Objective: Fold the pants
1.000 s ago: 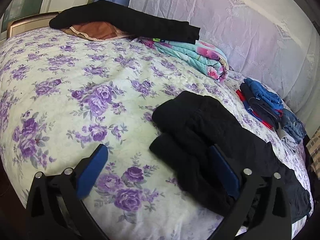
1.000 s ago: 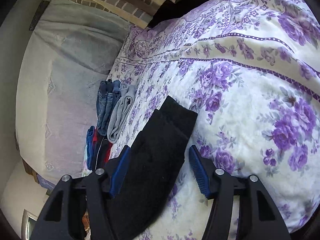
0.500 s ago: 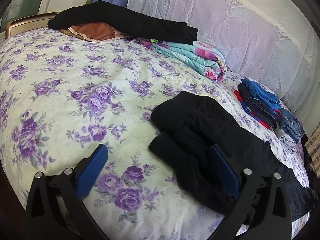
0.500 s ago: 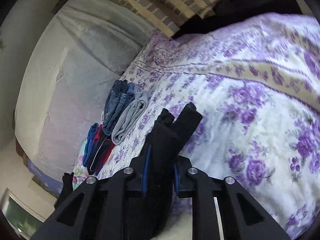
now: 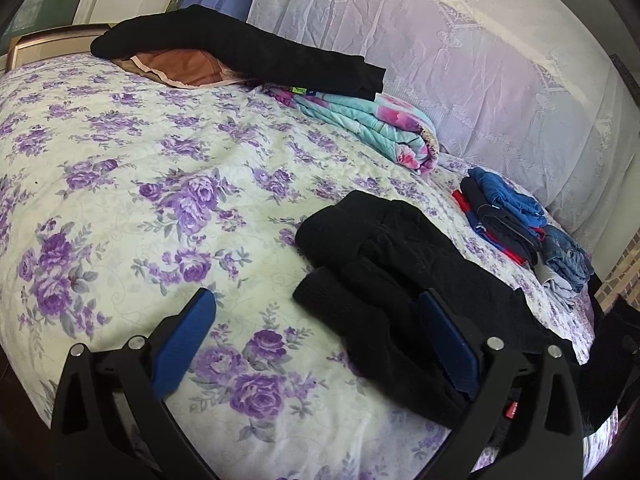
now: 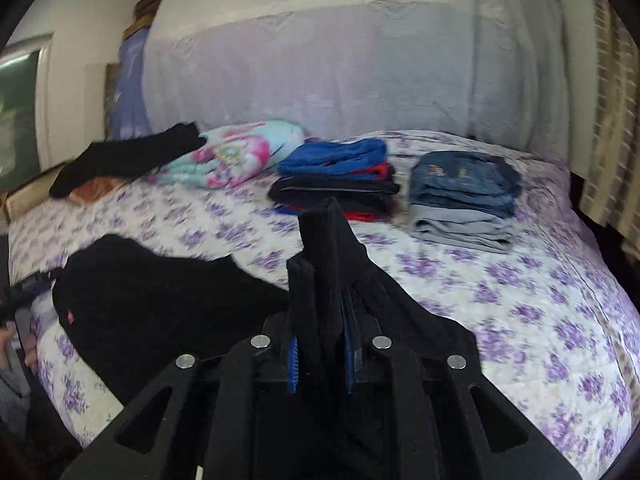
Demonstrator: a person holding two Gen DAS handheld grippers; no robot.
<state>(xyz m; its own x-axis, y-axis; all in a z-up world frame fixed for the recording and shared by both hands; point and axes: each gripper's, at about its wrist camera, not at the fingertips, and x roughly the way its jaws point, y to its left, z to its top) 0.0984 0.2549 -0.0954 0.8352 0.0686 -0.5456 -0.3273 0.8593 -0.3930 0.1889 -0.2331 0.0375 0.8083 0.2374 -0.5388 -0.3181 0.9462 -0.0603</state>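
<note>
Black pants point(image 5: 400, 264) lie on the purple-flowered bedspread point(image 5: 160, 184), waist end bunched at centre. My left gripper point(image 5: 316, 336) is open low over the bed; its right finger rests on the pants, its left finger over bare spread. My right gripper point(image 6: 320, 344) is shut on the leg end of the black pants point(image 6: 328, 256) and holds it lifted above the bed. The rest of the pants point(image 6: 152, 296) spreads to the left in the right wrist view.
Folded clothes stand at the back: a blue, black and red stack point(image 6: 340, 176), a jeans and grey stack point(image 6: 464, 200), a turquoise floral blanket point(image 5: 372, 124) and another black garment point(image 5: 240, 52) on a brown pillow. A covered headboard point(image 6: 340, 72) rises behind.
My right gripper closed on the leg end of the pants, lifted it and swung round to face the headboard. My left gripper stayed open and barely moved.
</note>
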